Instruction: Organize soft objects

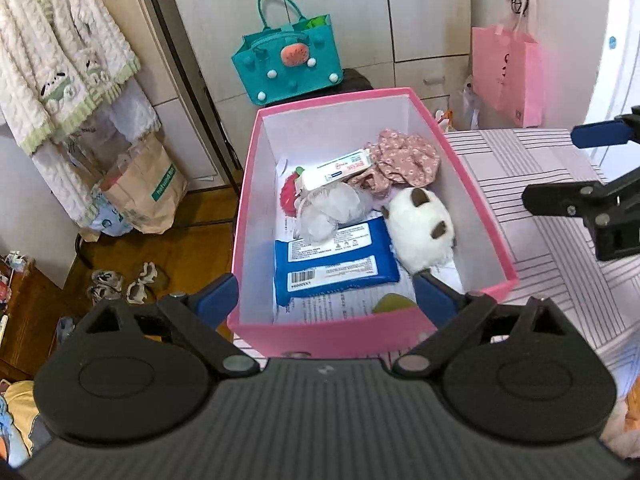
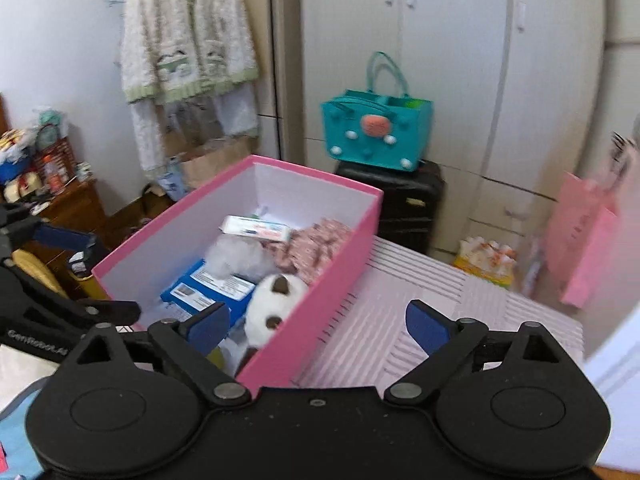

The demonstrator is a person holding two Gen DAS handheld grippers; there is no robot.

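A: Fingers? Both pairs spread wide, holding nothing: left gripper (image 1: 326, 292) over the near end of the pink box (image 1: 476, 200), right gripper (image 2: 318, 326) above its right wall.

B: Count inside?

A: One white plush (image 1: 420, 232), one blue wipes pack (image 1: 336, 260), one floral cloth (image 1: 400, 156), one white tube box (image 1: 336, 168), one white bundle (image 1: 332, 208).

B: Around it?

A: Striped cloth (image 1: 540, 184) under the box; one teal bag (image 2: 376, 132) on a black suitcase (image 2: 408, 200) behind.

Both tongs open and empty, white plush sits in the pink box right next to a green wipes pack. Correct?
Nearly. The wipes pack is blue, not green, as the left wrist view shows. The white plush does lie beside it in the pink box, with both tongs open and empty.
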